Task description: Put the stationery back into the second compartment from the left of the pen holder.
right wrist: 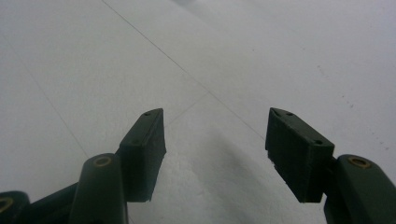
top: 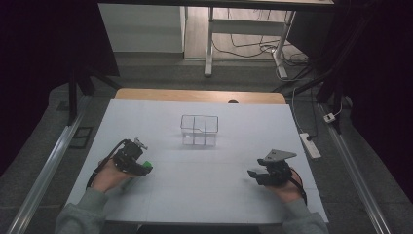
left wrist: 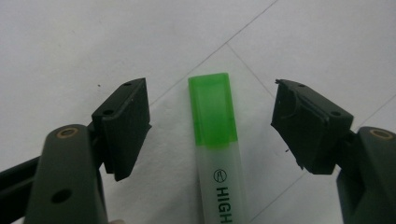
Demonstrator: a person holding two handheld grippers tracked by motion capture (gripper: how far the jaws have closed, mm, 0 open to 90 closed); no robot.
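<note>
A green-capped highlighter [left wrist: 215,140] lies flat on the white table sheet, its cap pointing away from the camera, between the two jaws of my left gripper [left wrist: 212,123]. The jaws stand wide apart on either side of it and touch neither side. In the high view the left gripper [top: 141,165] sits low at the table's left front, with the highlighter's green cap [top: 146,165] showing at its tip. My right gripper [top: 253,174] rests at the right front, open, with nothing between its jaws [right wrist: 215,144]. A clear plastic box with compartments [top: 199,130] stands at the table's middle.
The white sheet [top: 204,190] covers the table, with a wooden edge [top: 199,95] at the far side. A power strip [top: 310,145] and cables lie on the floor to the right. Metal rails run along both sides of the table.
</note>
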